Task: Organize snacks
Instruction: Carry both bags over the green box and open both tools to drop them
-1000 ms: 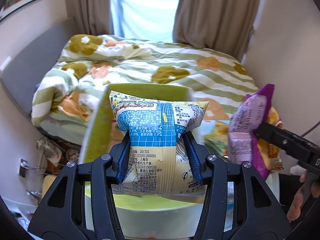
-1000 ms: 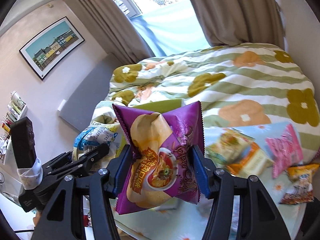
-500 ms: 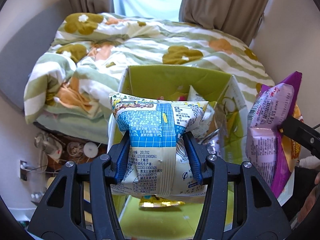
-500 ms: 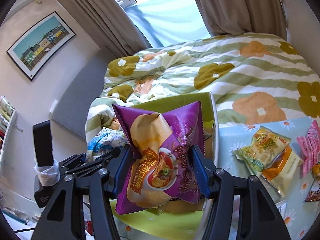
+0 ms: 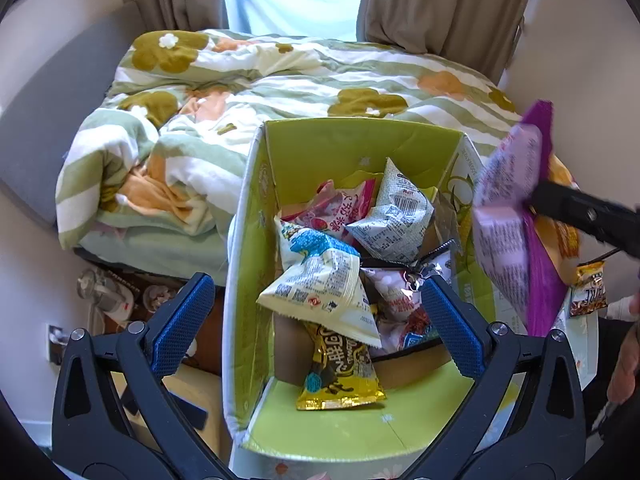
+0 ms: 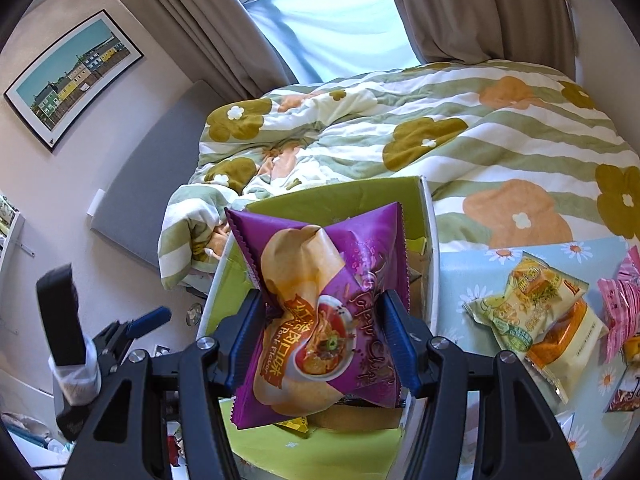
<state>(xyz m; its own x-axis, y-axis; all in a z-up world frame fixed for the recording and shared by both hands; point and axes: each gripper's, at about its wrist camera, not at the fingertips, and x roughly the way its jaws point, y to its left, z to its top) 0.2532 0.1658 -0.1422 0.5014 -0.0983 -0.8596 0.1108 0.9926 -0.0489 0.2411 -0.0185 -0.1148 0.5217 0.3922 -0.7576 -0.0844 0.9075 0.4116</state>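
Snacks [image 5: 320,280] already lay in our green box [image 5: 360,140]. Our left claw [image 5: 316,320] hung empty and wide. Our right claw [image 6: 324,328] squeezed the purple bag [image 6: 320,308] above it. More packs [image 6: 536,320] waited on the table [image 6: 460,272].

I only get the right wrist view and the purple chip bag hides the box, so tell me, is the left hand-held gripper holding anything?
Observer: No, the left hand-held gripper is open and empty above the green box.
Operator: What is inside the box?
Observer: Several snack packets, with a white and blue packet on top.
Operator: Anything toward the far end?
Observer: A pink packet lies there.
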